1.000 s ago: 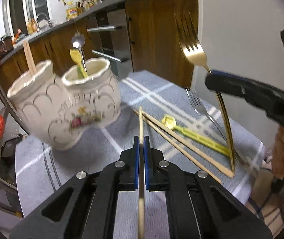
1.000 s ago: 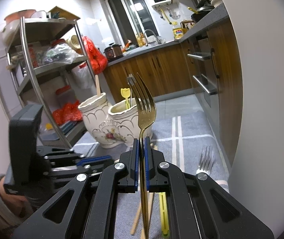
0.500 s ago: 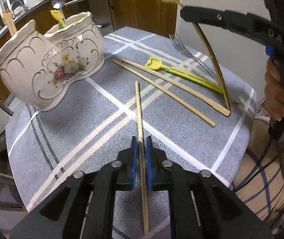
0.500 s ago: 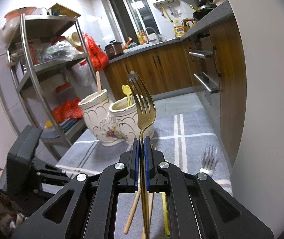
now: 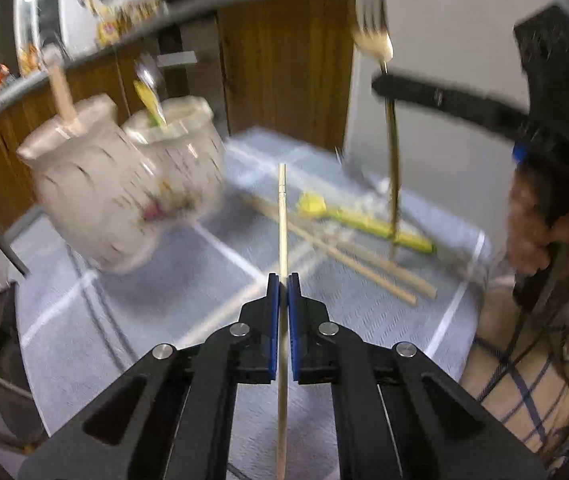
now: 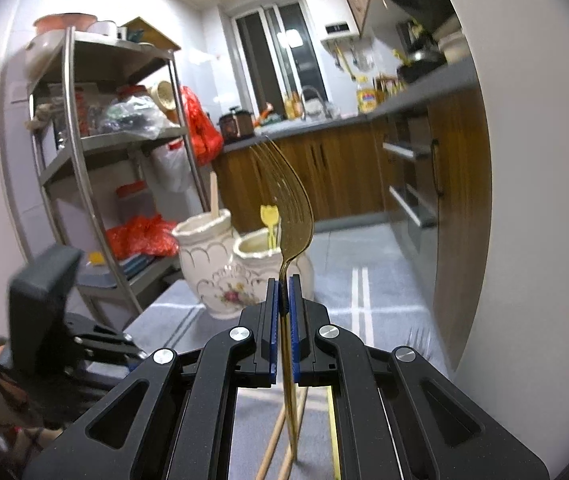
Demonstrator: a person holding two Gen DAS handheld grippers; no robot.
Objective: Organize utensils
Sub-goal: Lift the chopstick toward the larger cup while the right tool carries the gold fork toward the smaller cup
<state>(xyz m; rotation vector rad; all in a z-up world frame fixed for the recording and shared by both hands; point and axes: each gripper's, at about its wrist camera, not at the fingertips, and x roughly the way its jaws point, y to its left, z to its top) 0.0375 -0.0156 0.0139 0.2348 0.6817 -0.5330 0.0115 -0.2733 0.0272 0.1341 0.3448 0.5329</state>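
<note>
Left fingers: the left gripper (image 5: 283, 292) is clamped on a thin pale wooden chopstick (image 5: 282, 216), which runs straight out ahead between the blue pads. Its jaws have just been closing, after briefly loosening half a second ago.
Right fingers: the right gripper (image 6: 283, 296) is pinched tight on the neck of a gold metal fork (image 6: 289, 216), tines up.
Holder: the cream ceramic twin-pot utensil holder with a flower print (image 6: 240, 272) stands at the far left of the desk (image 5: 132, 320), which is covered by a grey cloth with white stripes. Its left pot holds a wooden stick, its right pot a small yellow plastic utensil.
Still loose: two wooden chopsticks (image 5: 336, 252), a yellow plastic utensil (image 5: 364, 224) and a silver fork lie right of the holder.
Risk, chopstick: the thin stick is gripped near one end, so it may pivot or slip and miss the narrow pot mouth.
Risk, fork: the long handle hangs low over the loose pieces and may knock them.
Risk, crowding: both tools heading for one holder could collide.
Change: half a second ago the left view looked down on the desk; now it is raised toward the holder and blurred.
</note>
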